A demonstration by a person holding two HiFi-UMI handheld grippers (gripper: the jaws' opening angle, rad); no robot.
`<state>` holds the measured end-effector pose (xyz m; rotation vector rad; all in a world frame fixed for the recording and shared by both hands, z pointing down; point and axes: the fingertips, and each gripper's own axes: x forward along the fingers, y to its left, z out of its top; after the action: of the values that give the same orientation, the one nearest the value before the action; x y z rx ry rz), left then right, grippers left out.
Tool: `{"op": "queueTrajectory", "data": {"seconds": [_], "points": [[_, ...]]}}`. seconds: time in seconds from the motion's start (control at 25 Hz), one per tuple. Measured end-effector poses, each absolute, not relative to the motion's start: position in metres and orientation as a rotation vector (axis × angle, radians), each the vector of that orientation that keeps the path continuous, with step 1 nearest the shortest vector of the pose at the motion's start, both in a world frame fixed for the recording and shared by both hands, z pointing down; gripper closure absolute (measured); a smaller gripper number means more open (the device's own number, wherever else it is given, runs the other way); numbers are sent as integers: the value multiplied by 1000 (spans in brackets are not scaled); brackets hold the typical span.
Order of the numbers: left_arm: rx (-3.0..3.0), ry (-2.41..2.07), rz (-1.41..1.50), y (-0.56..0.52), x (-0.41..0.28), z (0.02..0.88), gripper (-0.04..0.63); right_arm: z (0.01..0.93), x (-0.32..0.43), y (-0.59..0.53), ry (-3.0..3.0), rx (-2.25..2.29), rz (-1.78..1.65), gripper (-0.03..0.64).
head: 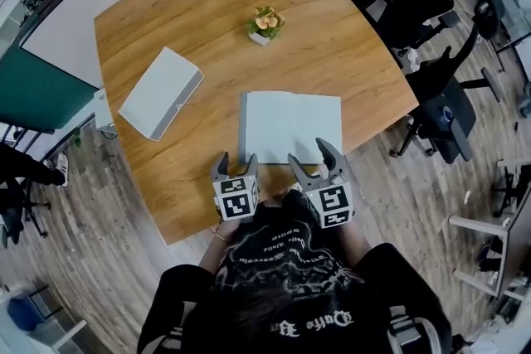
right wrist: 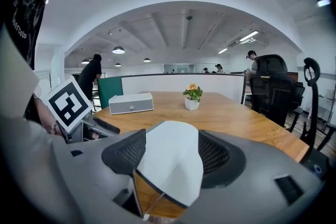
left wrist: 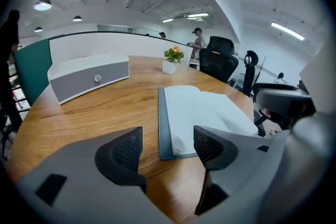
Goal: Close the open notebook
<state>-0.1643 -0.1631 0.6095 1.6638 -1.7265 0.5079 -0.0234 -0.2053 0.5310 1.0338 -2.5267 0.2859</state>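
The open notebook (head: 290, 124) lies on the wooden table (head: 207, 12) near its front edge, white pages up, with a dark cover showing along its left side (left wrist: 164, 128). My left gripper (head: 236, 160) is open just in front of the notebook's near left corner, holding nothing (left wrist: 167, 147). My right gripper (head: 309, 153) is open at the notebook's near right part. In the right gripper view a white page with a dark cover edge (right wrist: 170, 165) arches up between the jaws (right wrist: 172, 152), with wood showing beneath it.
A white and grey box (head: 162, 91) lies on the table at the left. A small potted plant (head: 265, 23) stands farther back. Black office chairs (head: 415, 4) crowd the table's right side. A teal partition (head: 37, 91) stands at the left.
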Motion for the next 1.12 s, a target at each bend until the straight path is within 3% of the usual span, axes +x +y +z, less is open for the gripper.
{"op": "queueTrajectory", "data": {"seconds": [0.56, 1.04, 1.12], "points": [[1420, -1727, 613, -164, -159, 635, 275, 539, -4, -227, -2539, 923, 261, 331], [1362, -1706, 496, -163, -152, 633, 426, 541, -11, -217, -2577, 815, 250, 345], [1346, -1712, 461, -163, -151, 632, 489, 542, -12, -214, -2581, 805, 261, 348]]}}
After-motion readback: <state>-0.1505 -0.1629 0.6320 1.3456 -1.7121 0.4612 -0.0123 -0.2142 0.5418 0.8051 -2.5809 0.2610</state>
